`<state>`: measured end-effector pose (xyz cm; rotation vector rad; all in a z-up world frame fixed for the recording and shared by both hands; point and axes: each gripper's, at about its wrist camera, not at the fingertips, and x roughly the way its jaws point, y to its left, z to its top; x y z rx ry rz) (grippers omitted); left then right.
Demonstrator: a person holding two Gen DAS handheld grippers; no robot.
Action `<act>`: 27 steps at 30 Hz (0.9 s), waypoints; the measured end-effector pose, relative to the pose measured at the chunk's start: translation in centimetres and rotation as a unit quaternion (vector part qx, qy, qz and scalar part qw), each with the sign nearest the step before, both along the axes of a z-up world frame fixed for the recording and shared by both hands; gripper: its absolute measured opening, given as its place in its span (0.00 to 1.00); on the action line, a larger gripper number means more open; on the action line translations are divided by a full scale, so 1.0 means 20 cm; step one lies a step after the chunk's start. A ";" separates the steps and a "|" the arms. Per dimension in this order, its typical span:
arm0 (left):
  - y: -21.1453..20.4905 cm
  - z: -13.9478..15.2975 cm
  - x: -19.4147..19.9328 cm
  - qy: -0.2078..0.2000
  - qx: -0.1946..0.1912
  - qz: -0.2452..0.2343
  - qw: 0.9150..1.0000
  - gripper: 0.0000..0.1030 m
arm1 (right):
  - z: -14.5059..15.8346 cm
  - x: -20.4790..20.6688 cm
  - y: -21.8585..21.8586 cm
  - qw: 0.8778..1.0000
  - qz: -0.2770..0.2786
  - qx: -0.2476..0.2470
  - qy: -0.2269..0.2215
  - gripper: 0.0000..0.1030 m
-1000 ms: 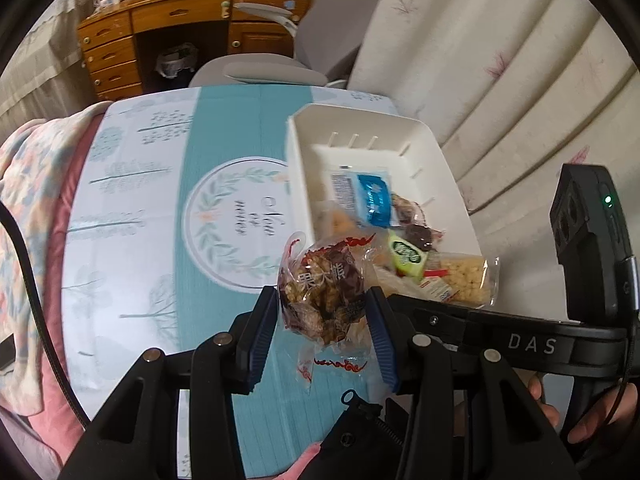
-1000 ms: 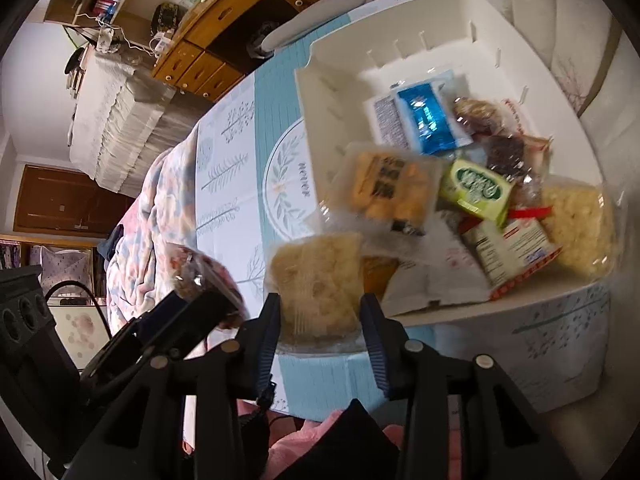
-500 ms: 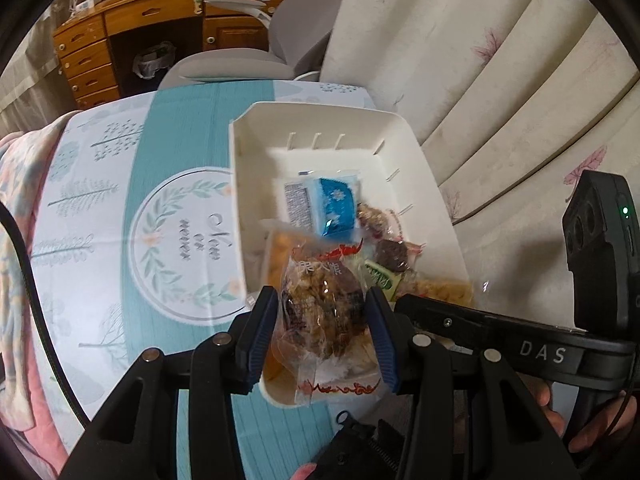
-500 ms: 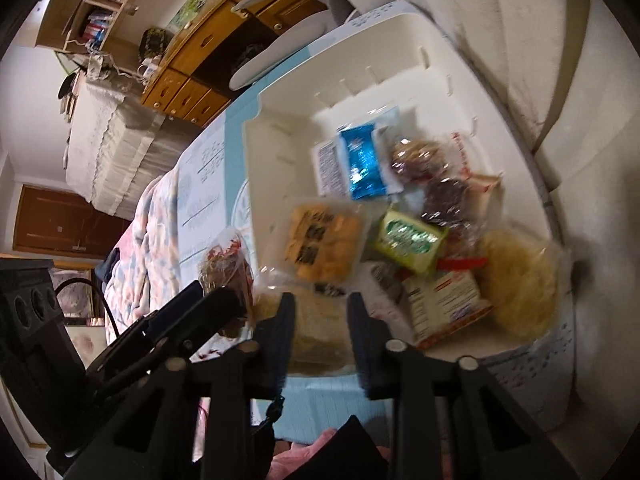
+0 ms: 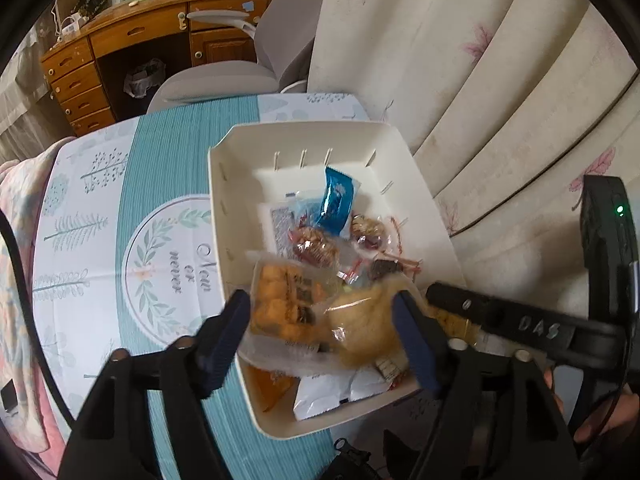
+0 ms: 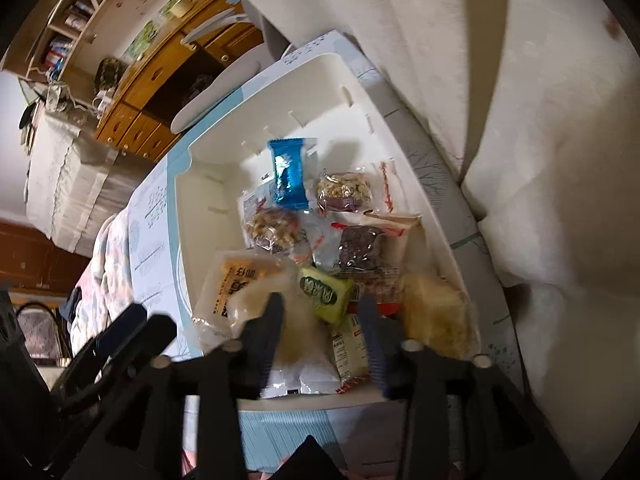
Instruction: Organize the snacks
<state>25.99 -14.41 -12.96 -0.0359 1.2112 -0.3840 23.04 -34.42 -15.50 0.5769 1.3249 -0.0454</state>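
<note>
A white bin (image 5: 400, 148) stands on the teal tablecloth and holds several wrapped snacks. My left gripper (image 5: 324, 334) is open above its near end; the nut snack (image 5: 314, 246) lies in the bin beside a blue packet (image 5: 336, 200). My right gripper (image 6: 322, 320) is open over the bin's near end (image 6: 384, 120). A pale yellow cracker packet (image 6: 292, 332) lies blurred between and below its fingers, on the other snacks. The nut snack (image 6: 274, 228) and blue packet (image 6: 290, 176) show in the right wrist view too.
The tablecloth (image 5: 132, 248) spreads left of the bin. A curtain (image 5: 480, 80) hangs close on the right. A grey chair (image 5: 224, 76) and wooden desk (image 5: 132, 40) stand beyond the table. A bed (image 6: 72, 176) lies at left.
Both grippers moved over the bin and opened. The nut snack left my left gripper and lies in the bin. The cracker packet left my right gripper's grip.
</note>
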 end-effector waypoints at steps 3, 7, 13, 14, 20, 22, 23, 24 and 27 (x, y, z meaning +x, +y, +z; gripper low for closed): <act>0.05 -0.02 -0.02 0.016 0.006 0.006 1.000 0.73 | 0.01 -0.02 0.02 1.000 -0.004 -0.005 -0.001 0.47; 0.15 -0.02 -0.08 0.027 0.001 0.017 0.999 0.82 | 0.05 -0.07 0.09 1.000 -0.005 -0.022 -0.013 0.56; 0.36 -0.01 -0.23 0.028 0.015 0.022 0.999 0.84 | 0.10 -0.16 0.25 0.998 0.002 -0.053 -0.020 0.62; 0.43 -0.01 -0.27 0.028 0.014 0.027 0.999 0.84 | 0.10 -0.18 0.28 0.998 0.003 -0.055 -0.021 0.62; 0.72 0.01 -0.48 0.027 0.033 0.046 0.998 0.87 | 0.11 -0.35 0.49 0.995 0.009 -0.098 -0.026 0.69; 0.80 0.01 -0.54 0.027 0.041 0.054 0.997 0.91 | 0.12 -0.41 0.55 0.993 0.017 -0.113 -0.033 0.75; 0.86 0.01 -0.58 0.032 0.052 0.062 0.996 0.91 | 0.12 -0.45 0.60 0.991 0.025 -0.124 -0.034 0.76; 0.89 0.01 -0.60 0.036 0.061 0.069 0.995 0.91 | 0.12 -0.48 0.63 0.991 0.033 -0.129 -0.032 0.76; 0.99 0.03 -0.68 0.047 0.068 0.083 0.993 0.92 | 0.14 -0.57 0.71 0.990 0.055 -0.129 -0.027 0.76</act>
